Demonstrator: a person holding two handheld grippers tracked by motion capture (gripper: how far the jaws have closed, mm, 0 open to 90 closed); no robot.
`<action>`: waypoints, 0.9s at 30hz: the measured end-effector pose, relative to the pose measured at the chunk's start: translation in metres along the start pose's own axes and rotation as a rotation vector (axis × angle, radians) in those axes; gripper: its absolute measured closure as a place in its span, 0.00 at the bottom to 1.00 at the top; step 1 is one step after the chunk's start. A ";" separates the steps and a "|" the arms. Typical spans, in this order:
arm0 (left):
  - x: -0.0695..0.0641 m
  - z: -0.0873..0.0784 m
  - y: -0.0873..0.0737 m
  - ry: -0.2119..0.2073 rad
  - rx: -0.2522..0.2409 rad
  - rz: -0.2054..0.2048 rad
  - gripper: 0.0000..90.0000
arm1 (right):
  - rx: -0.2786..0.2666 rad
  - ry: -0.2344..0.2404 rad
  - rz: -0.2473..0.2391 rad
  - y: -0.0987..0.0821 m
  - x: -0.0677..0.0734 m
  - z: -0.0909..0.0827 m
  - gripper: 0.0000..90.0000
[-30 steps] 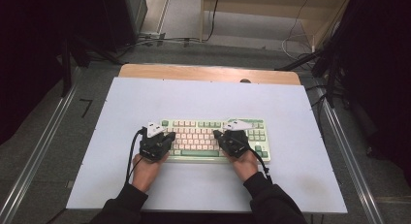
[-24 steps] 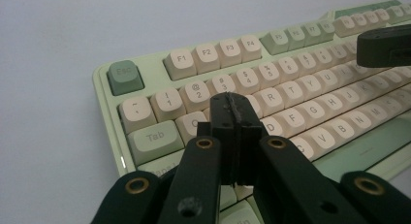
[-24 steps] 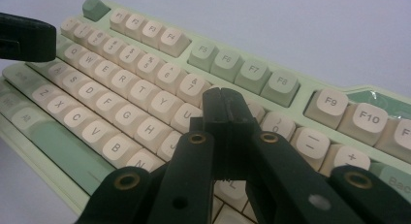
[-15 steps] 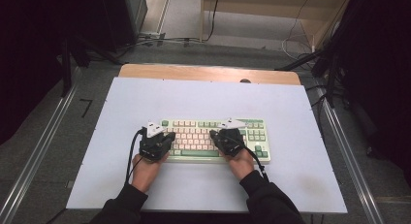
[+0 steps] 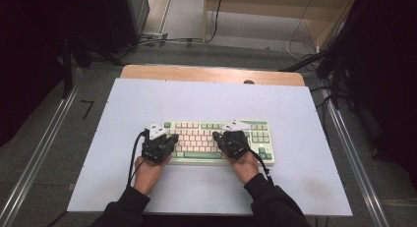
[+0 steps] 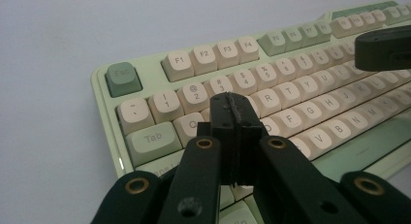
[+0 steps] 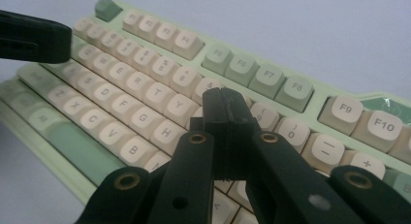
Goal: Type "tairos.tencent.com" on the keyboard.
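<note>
Pale-green keyboard lies square to the person; left gripper and right gripper, jaws pressed together, poke keys like fingertips.

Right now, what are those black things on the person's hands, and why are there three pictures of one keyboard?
A person sits at a pale lilac table and holds a black two-jaw tool in each hand. Call each tool a claw. One picture comes from a camera high above the table. The other two come from small cameras riding on the claws, looking along their jaws. On the table lies a pale green keyboard with cream keys. The left claw hangs over the keys near W and E; the right claw hangs over the keys near U and I. Both claws are closed, jaws pressed together, and hold nothing. They look poised to poke keys with their tips, like typing with two fingers.
</note>
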State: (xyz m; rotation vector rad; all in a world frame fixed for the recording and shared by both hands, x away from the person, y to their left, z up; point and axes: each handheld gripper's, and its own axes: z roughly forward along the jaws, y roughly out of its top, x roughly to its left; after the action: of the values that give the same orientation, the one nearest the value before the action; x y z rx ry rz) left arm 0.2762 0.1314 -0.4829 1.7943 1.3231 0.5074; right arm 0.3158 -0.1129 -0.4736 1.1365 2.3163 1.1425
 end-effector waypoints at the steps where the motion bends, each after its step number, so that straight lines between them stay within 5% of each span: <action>1: 0.000 0.000 0.000 -0.001 0.000 0.001 1.00 | -0.006 0.005 -0.003 0.000 0.001 -0.004 0.97; 27: -0.008 0.005 0.004 -0.024 0.001 0.007 1.00 | -0.008 -0.020 0.031 -0.005 -0.016 -0.013 0.97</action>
State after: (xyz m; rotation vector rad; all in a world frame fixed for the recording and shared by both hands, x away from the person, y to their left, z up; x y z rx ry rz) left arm 0.2789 0.1222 -0.4813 1.8006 1.3014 0.4880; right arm 0.3157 -0.1336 -0.4706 1.1800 2.2848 1.1449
